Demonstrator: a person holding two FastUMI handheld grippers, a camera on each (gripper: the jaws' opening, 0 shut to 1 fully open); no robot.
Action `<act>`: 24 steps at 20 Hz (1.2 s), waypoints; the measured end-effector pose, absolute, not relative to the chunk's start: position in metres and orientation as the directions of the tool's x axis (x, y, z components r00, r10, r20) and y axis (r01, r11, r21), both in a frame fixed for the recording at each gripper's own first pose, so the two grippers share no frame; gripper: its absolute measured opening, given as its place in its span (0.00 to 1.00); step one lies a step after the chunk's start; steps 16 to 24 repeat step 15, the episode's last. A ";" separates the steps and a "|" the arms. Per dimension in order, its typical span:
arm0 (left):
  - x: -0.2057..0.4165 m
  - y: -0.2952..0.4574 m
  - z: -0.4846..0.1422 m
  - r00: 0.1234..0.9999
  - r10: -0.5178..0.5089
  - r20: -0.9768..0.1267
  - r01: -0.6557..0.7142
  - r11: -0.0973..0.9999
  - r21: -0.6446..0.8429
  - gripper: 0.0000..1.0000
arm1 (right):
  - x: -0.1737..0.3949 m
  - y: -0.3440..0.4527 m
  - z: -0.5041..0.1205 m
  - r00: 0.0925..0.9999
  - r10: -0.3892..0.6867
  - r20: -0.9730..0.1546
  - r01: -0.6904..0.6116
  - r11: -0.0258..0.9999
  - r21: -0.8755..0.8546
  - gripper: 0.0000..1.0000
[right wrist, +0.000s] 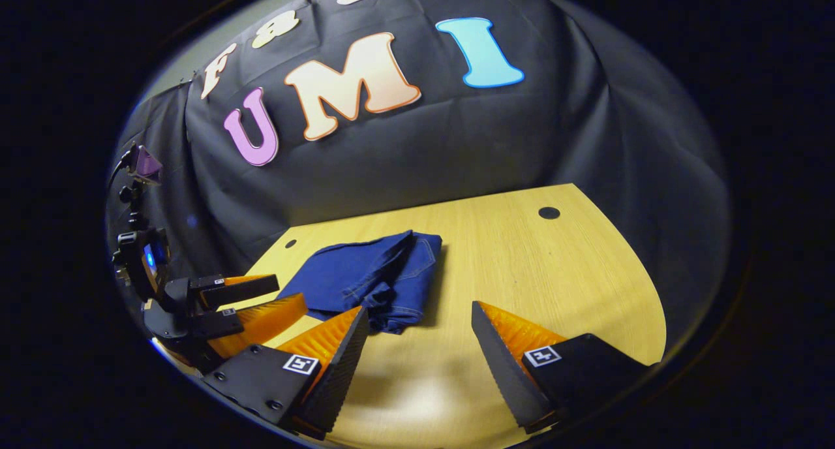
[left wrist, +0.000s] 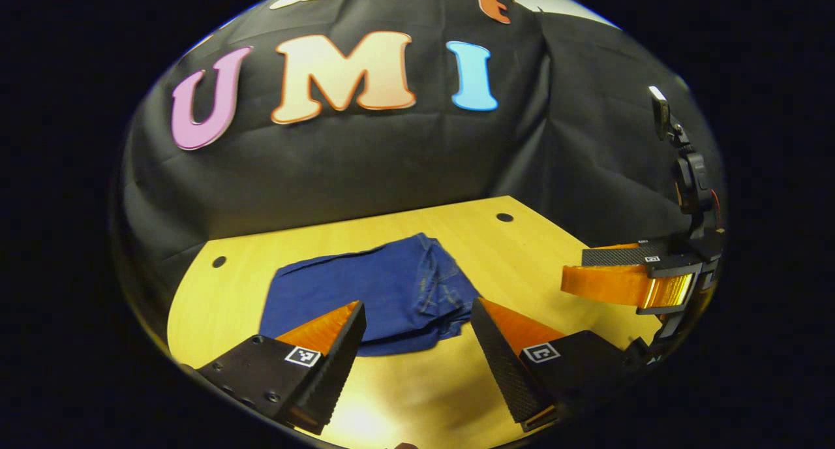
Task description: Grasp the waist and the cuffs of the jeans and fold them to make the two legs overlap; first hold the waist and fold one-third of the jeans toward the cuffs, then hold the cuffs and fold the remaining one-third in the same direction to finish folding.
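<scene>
The blue jeans (left wrist: pixel 378 292) lie folded into a compact stack on the wooden table (left wrist: pixel 522 253); in the right gripper view the jeans (right wrist: pixel 372 276) sit left of centre. My left gripper (left wrist: pixel 417 315) hangs open just in front of the stack, holding nothing. My right gripper (right wrist: pixel 417 318) is open too, above bare table to the right of the jeans. The left gripper view shows the right gripper (left wrist: pixel 574 269) at the right edge. In the right gripper view the left gripper (right wrist: pixel 287 292) sits at the lower left, beside the jeans.
The table (right wrist: pixel 535 273) has small round holes (left wrist: pixel 504 217) (left wrist: pixel 219 262) near its back corners. Black cloth wall (left wrist: pixel 365 168) stands right behind the table. Open wood lies right of the jeans and in front of them.
</scene>
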State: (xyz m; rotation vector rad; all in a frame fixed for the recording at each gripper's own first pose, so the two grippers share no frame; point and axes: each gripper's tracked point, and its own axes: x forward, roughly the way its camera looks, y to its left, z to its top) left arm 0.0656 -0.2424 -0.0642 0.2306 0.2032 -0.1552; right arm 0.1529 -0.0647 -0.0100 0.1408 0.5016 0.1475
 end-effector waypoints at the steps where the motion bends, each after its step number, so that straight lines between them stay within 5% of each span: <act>1: 0.058 -0.227 -0.059 0.972 -0.107 -0.207 0.151 0.967 0.207 0.96 | 0.150 -0.059 -0.005 0.871 0.169 -0.462 -0.101 0.980 0.169 0.98; 8: 0.022 -0.152 -0.044 0.989 0.014 -0.146 0.009 0.988 0.157 0.93 | 0.132 -0.021 0.021 0.901 0.163 -0.401 -0.109 0.982 0.155 0.98; 24: 0.015 -0.150 -0.055 0.985 -0.046 -0.168 0.065 0.992 0.110 0.94 | 0.113 -0.008 0.044 0.935 0.117 -0.335 -0.079 0.989 0.123 0.98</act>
